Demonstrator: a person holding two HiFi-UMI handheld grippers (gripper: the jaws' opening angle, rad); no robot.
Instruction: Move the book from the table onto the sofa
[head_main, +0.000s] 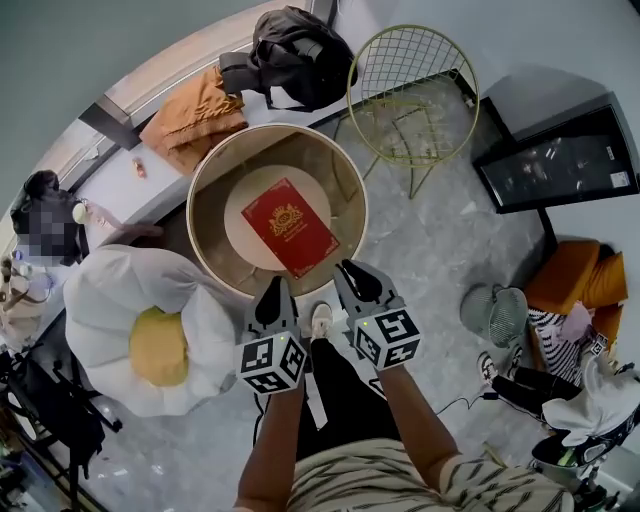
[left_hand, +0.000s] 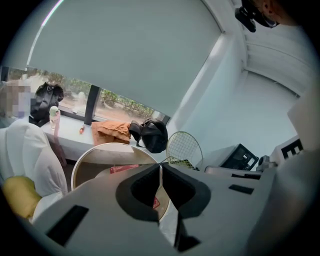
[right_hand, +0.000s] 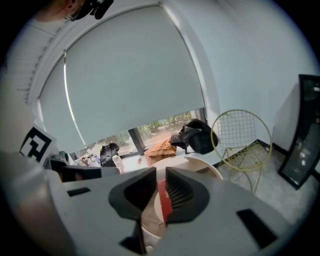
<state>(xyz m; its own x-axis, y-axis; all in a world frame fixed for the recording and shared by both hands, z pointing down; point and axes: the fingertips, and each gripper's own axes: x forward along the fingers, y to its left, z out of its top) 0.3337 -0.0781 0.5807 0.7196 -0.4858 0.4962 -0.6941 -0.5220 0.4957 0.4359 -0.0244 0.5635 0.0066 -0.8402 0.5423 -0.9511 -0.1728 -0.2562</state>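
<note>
A red book (head_main: 290, 227) with a gold emblem lies flat on the inner disc of the round, high-rimmed table (head_main: 203, 185). Both grippers hang just short of the table's near rim, pointing at the book and touching nothing. My left gripper (head_main: 275, 290) has its jaws together with nothing between them (left_hand: 160, 169); an edge of the book (left_hand: 124, 168) shows beyond it. My right gripper (head_main: 350, 270) stands open by a narrow slit (right_hand: 160, 176), through which the red book (right_hand: 162, 201) shows farther off. A white flower-shaped sofa (head_main: 110, 300) with a yellow centre sits left of the table.
Behind the table a window ledge holds an orange cloth (head_main: 195, 115) and a black bag (head_main: 295, 45). A yellow wire chair (head_main: 410, 80) stands at the back right, a black cabinet (head_main: 560, 155) farther right. A person (head_main: 40, 225) sits at the far left. Clutter lies at the right.
</note>
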